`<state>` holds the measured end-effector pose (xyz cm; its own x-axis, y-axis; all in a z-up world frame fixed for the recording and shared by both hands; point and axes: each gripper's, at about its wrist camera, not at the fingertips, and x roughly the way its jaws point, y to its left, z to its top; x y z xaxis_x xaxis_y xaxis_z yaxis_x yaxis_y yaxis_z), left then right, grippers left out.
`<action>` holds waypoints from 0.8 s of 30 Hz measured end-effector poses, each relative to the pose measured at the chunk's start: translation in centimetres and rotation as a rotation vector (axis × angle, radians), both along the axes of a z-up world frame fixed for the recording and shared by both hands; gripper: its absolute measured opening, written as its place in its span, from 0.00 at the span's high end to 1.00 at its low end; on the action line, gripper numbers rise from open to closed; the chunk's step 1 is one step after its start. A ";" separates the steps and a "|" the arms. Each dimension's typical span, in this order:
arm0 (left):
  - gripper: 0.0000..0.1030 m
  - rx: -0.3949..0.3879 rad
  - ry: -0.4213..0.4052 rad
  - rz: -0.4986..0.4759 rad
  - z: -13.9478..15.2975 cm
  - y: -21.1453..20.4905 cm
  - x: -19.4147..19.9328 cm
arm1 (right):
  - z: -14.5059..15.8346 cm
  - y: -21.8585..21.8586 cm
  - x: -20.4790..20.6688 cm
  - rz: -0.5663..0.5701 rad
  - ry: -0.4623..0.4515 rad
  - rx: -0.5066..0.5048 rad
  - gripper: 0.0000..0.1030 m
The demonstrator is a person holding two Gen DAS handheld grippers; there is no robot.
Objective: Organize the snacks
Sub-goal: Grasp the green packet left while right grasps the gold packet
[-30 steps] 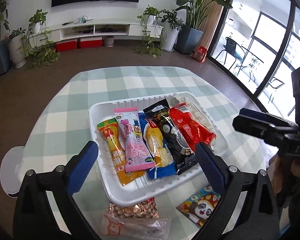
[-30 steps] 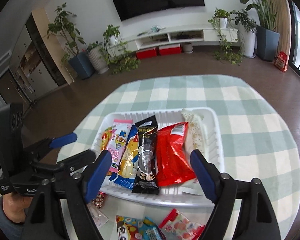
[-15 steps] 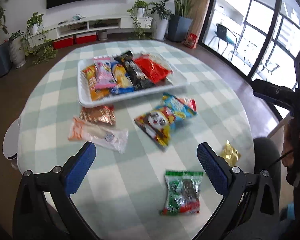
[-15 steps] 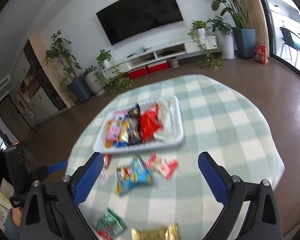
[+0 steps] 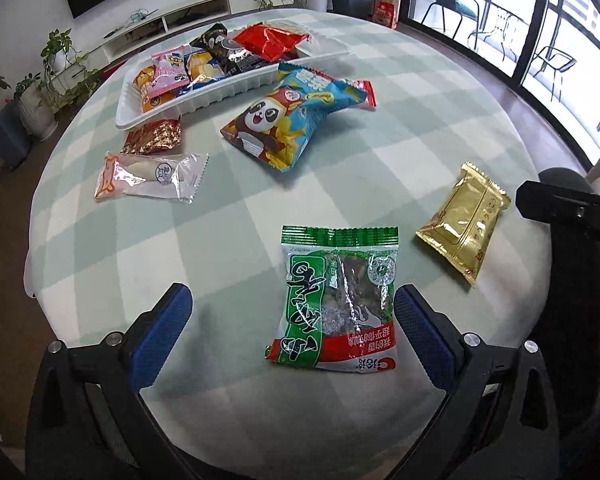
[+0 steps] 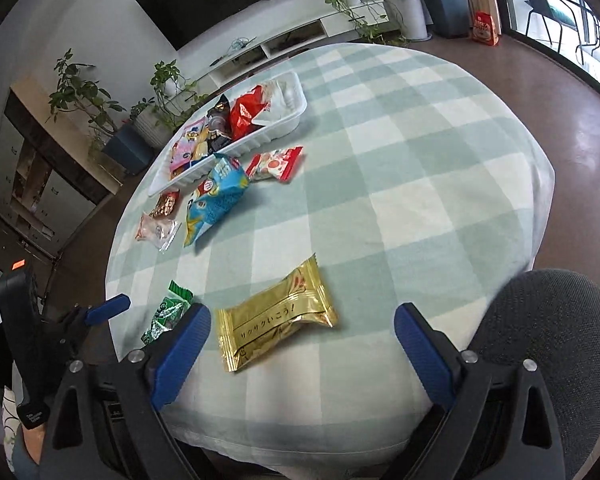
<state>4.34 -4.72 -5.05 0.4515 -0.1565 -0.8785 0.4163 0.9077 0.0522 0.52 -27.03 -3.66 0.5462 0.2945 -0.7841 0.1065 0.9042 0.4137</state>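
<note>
A white tray (image 5: 220, 92) with several snack packets stands at the far side of the round checked table. Loose on the cloth lie a blue panda bag (image 5: 288, 120), a red-and-white packet (image 5: 364, 92), a brown foil packet (image 5: 152, 136) and a clear packet (image 5: 152, 176). A green seaweed packet (image 5: 340, 296) lies flat between the jaws of my open left gripper (image 5: 290, 300), close to its right finger, untouched. My right gripper (image 6: 302, 320) is open above a gold packet (image 6: 276, 320), which lies nearer its left finger.
A grey chair back (image 6: 548, 320) stands against the near right edge of the table. The table edge runs just under both grippers. Beyond the table are a brown floor, potted plants, a low TV shelf and tall windows on the right.
Both grippers have drawn back from over the tray to the near side of the table and sunk lower. The green and gold packets have come into view between their jaws.
</note>
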 end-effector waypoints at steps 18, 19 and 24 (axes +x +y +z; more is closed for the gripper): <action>0.72 -0.145 0.056 -0.046 0.0 1.4 0.7 | -1.2 1.5 -0.3 0.038 0.038 -0.011 0.08; 0.73 -0.153 0.054 -0.039 0.1 1.8 0.6 | -1.2 1.7 -0.2 0.040 0.039 -0.013 0.08; 0.73 -0.227 0.053 -0.005 0.6 3.9 0.0 | -1.4 2.5 0.2 0.057 0.051 -0.006 0.11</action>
